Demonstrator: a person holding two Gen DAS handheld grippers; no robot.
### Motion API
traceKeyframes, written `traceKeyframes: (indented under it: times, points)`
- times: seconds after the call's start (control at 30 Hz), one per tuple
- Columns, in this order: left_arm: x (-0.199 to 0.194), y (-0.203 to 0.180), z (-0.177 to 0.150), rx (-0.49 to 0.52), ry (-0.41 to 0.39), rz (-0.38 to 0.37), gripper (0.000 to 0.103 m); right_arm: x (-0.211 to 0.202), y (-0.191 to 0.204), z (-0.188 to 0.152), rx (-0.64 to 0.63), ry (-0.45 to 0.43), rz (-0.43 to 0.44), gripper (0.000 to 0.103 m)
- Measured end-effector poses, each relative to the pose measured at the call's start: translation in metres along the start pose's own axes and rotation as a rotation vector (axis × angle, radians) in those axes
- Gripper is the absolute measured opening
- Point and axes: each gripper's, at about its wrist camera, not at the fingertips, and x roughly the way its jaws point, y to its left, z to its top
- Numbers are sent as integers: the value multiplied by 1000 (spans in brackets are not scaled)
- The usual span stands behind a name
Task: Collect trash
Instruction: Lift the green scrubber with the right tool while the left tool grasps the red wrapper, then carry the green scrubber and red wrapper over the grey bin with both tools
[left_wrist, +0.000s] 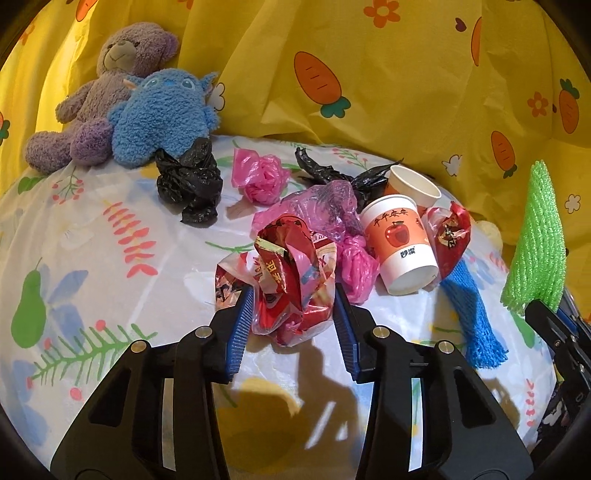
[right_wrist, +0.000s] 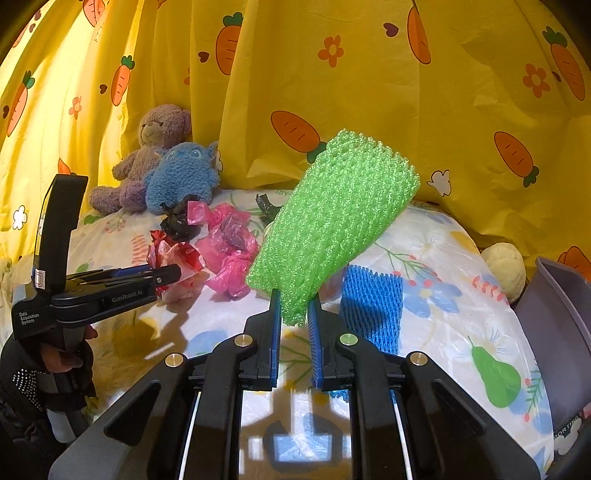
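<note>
**Two grippers among the trash on the flowered sheet**

Left wrist view: the left gripper (left_wrist: 293, 295) stood around a crumpled red snack wrapper (left_wrist: 291, 280) that lay on the flowered sheet (left_wrist: 92, 240). Its blue pads (left_wrist: 242, 325) touched both sides, so it gripped the wrapper. Behind were pink plastic bags (left_wrist: 260, 177), a black bag (left_wrist: 190, 181) and two paper cups (left_wrist: 400, 243).

Right wrist view: the right gripper (right_wrist: 293, 310) was closed on the lower end of a green foam net (right_wrist: 332, 218), held above the sheet. A blue foam net (right_wrist: 371, 306) lay beside it.

Both wrist views look forward and down, close over the same flowered sheet (left_wrist: 110, 229) and plush toys (right_wrist: 173, 173).
</note>
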Motion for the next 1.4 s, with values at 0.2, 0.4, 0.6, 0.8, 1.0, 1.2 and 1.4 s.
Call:
traceKeyframes:
  times: [0.2,0.4,0.6,0.8,1.0,1.2,1.4]
  points:
    - [-24,-7,-7,3,-47,-68,39,-11,-2,-4,0,-9,1,15]
    - [-45,-19,-11,33,-79,-121,39,-23,-8,-8,5,-17,-8,15]
    - [-59,-39,-10,76,-108,-161,39,-34,-19,-10,9,-23,-17,15]
    - [-67,-67,-9,127,-123,-214,39,-45,-35,-11,25,-23,-17,15]
    - [-67,-109,-8,199,-122,-279,39,-60,-57,-12,42,-33,-53,15]
    - [-64,-161,-5,268,-113,-370,39,-76,-86,-15,68,-43,-125,15]
    - [-59,-218,-1,354,-112,-460,39,-91,-128,-16,107,-54,-235,15]
